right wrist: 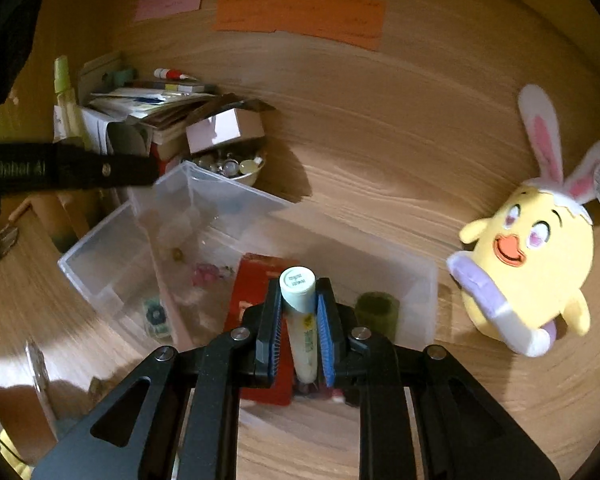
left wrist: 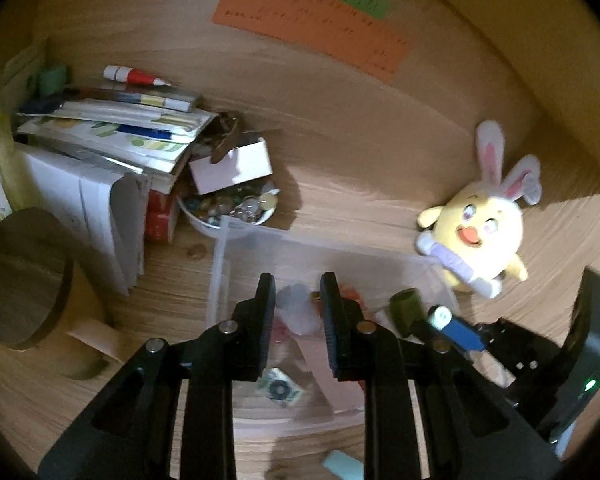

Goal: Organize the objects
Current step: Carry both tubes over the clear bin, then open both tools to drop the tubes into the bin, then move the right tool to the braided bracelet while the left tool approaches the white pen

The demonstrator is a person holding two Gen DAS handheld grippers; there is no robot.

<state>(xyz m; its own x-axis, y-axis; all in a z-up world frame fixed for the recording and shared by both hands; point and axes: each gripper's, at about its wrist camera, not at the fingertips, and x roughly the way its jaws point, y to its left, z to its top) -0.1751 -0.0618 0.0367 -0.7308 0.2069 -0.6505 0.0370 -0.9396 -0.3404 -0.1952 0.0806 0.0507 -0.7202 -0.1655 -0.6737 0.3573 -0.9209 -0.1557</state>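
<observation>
Wooden desk: clear bin partly filled; right gripper clamps a tube; left gripper, fingers narrowly apart, holds nothing; clutter remains.

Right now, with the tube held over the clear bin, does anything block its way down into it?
Nothing visible covers the clear bin; its top is open. The right hand-held gripper holds the tube above the red packet, with a green cylinder beside it on the bin floor.

Wood-grain desk matt; bin clear smooth plastic; chick toy soft plush; notes matt paper.
</observation>
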